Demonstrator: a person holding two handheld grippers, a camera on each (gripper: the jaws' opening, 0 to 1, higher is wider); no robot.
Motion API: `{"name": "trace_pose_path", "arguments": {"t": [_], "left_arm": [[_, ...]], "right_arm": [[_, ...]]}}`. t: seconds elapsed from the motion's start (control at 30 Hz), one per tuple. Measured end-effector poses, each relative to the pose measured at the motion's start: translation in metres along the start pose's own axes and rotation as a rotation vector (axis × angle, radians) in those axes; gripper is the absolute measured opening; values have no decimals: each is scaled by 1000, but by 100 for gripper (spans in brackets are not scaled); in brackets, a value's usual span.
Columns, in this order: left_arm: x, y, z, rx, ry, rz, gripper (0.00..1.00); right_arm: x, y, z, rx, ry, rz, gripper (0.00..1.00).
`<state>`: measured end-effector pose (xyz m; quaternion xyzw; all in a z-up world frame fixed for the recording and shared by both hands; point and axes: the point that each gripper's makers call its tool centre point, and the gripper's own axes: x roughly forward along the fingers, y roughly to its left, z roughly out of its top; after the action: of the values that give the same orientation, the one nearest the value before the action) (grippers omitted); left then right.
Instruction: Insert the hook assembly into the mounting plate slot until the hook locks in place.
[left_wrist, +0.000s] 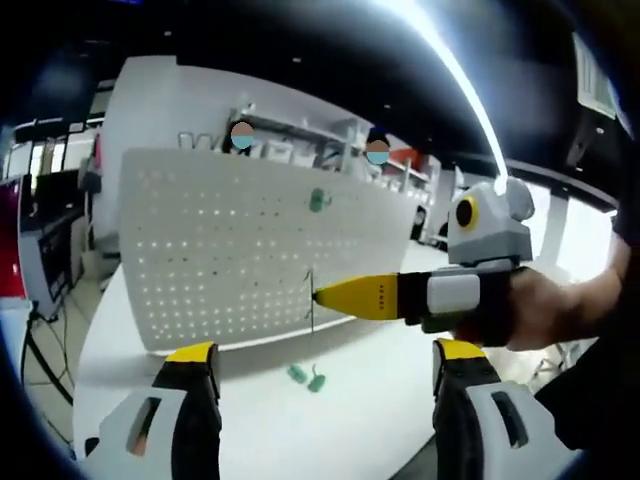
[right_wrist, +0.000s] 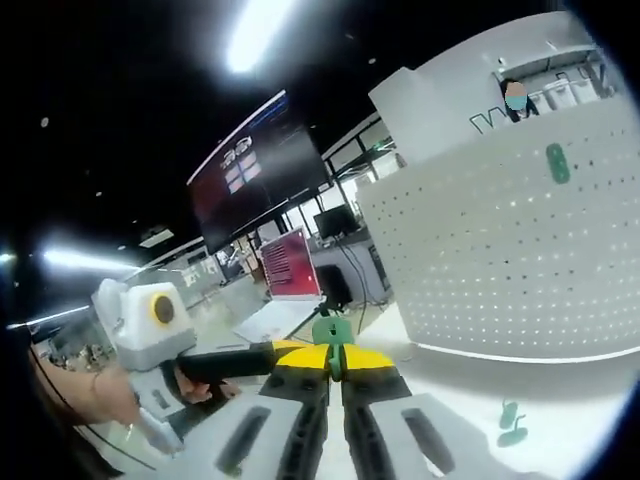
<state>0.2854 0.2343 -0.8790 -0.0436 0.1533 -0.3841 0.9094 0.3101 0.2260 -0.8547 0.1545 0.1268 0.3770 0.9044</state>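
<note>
A white pegboard mounting plate (left_wrist: 240, 250) stands upright on the white table (left_wrist: 370, 420). One green hook (left_wrist: 318, 200) hangs on it near the top. Two more green hooks (left_wrist: 307, 377) lie on the table in front of the board. My right gripper (left_wrist: 318, 296) comes in from the right, shut on a hook assembly (left_wrist: 310, 300) whose thin wire end is close to the board face. In the right gripper view the green hook assembly (right_wrist: 330, 333) sits pinched in my right gripper (right_wrist: 335, 352), with the plate (right_wrist: 520, 250) to the right. My left gripper (left_wrist: 325, 352) is open, low and empty.
A person's hand (left_wrist: 560, 310) holds the right gripper. The left gripper (right_wrist: 262, 356) reaches in from the left beside the right one. Monitors (right_wrist: 290, 265) and desks stand beyond the table's left side. Loose hooks (right_wrist: 510, 420) lie by the board's foot.
</note>
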Motion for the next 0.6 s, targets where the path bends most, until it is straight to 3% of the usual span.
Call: {"name": "trace_pose_path", "arguments": {"t": [0.2,0.6], "left_arm": [[-1,0,9,8,-46,16,97],[-2,6,11,1,-62,32,100]], "right_arm": [[-12,-15,25,-88,-124,-114,0],[-17,-38,41,-109,-185,-211,0]]}}
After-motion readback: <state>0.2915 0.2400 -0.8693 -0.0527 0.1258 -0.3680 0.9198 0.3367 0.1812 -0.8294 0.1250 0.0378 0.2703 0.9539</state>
